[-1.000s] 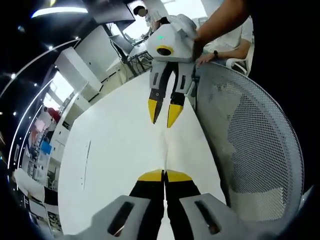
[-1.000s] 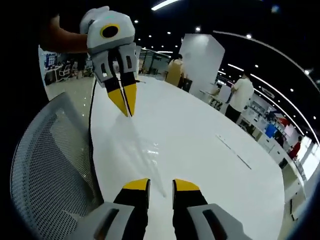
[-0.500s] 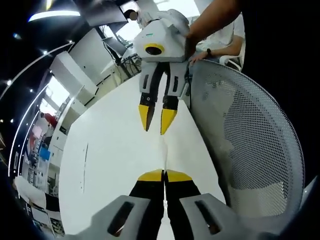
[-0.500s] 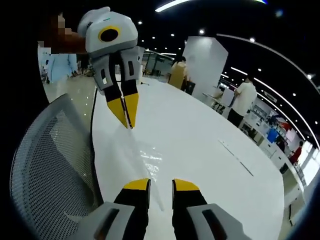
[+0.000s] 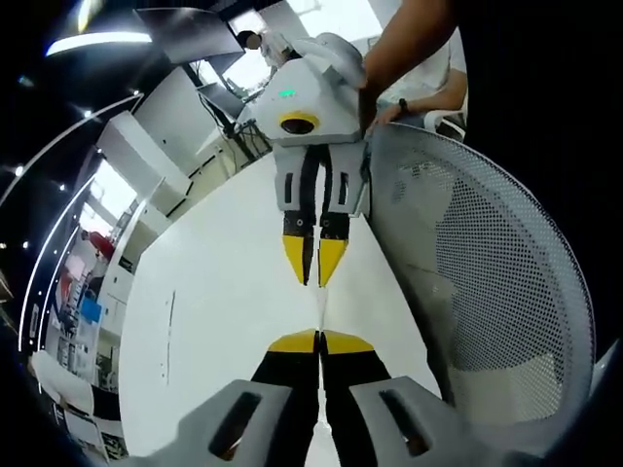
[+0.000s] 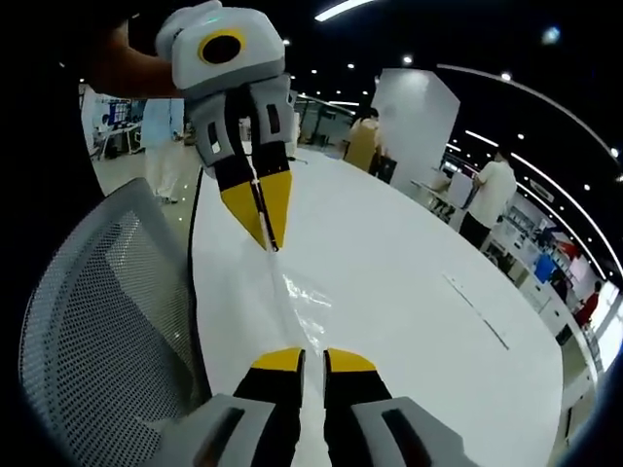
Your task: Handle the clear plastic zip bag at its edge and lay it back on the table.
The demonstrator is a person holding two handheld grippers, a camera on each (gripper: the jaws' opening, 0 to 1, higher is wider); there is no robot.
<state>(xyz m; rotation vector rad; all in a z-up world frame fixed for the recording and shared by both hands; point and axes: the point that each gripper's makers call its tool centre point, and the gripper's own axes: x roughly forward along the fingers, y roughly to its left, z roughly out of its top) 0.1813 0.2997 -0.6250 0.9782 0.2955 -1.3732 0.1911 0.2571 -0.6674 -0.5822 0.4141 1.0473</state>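
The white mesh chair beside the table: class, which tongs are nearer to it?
Too close to call. The mesh chair stands beside the table edge. Both the left tongs and the right tongs hang just inside that edge, facing each other, each pinching the clear bag.

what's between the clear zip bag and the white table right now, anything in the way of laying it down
Nothing visible. The clear zip bag hangs stretched between the left gripper and the right gripper, both shut on its edge, above a bare stretch of the white table. The mesh chair stands beside the table edge, off the path.
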